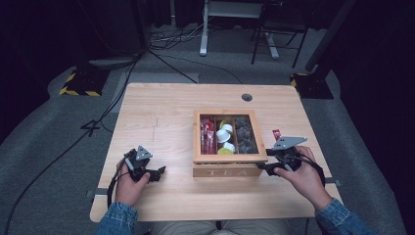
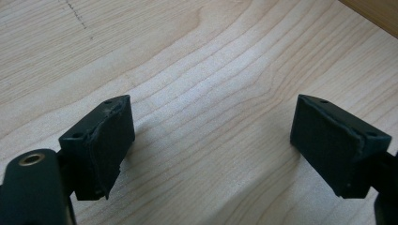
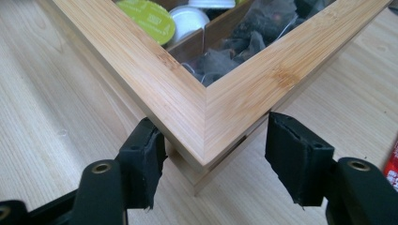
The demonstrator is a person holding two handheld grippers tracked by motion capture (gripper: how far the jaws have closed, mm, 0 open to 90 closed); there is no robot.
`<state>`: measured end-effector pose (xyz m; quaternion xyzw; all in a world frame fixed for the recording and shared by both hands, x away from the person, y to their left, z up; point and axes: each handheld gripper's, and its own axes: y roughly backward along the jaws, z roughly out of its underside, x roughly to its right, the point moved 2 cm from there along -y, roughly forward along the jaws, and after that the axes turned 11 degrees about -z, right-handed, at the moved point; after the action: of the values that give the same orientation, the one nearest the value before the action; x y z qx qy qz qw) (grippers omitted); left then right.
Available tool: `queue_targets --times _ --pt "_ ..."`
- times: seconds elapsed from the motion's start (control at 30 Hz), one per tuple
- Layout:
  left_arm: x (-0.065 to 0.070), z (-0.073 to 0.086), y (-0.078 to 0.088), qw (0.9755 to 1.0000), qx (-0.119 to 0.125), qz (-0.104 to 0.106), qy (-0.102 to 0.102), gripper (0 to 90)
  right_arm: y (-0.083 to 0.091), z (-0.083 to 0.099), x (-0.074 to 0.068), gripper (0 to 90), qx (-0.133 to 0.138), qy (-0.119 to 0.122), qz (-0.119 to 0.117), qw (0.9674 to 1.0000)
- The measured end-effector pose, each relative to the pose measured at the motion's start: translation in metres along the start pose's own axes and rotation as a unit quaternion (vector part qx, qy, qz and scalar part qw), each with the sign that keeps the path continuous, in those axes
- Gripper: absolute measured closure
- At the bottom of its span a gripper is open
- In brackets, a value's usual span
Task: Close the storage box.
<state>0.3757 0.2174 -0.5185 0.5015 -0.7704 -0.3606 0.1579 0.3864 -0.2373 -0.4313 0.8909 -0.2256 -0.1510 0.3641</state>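
While the wooden tea box (image 1: 229, 165) sat at the centre of the bench (image 1: 161, 117), the right tool (image 1: 266, 167) was at its lower-right corner, jaws spread wide on either side of that corner, gripping nothing. At lower left, the left tool (image 1: 160, 171) rested over bare bench, jaws wide apart and empty. A red sachet (image 1: 276, 134) lay right of the box.

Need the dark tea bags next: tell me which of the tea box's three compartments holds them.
The right-hand compartment, nearest the right gripper; the others hold red sachets and capsules.
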Motion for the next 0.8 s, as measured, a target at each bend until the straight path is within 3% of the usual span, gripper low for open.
queue_targets --times 0.5,0.8 --pt "0.0 0.0 0.0 1.0 0.0 0.0 0.0 14.3 -0.008 0.008 -0.001 38.1 -0.029 -0.017 -0.021 0.9992" --pt "0.0 0.0 0.0 1.0 0.001 0.0 0.001 14.3 -0.008 0.011 0.0 36.8 -0.023 -0.022 -0.024 0.9992"
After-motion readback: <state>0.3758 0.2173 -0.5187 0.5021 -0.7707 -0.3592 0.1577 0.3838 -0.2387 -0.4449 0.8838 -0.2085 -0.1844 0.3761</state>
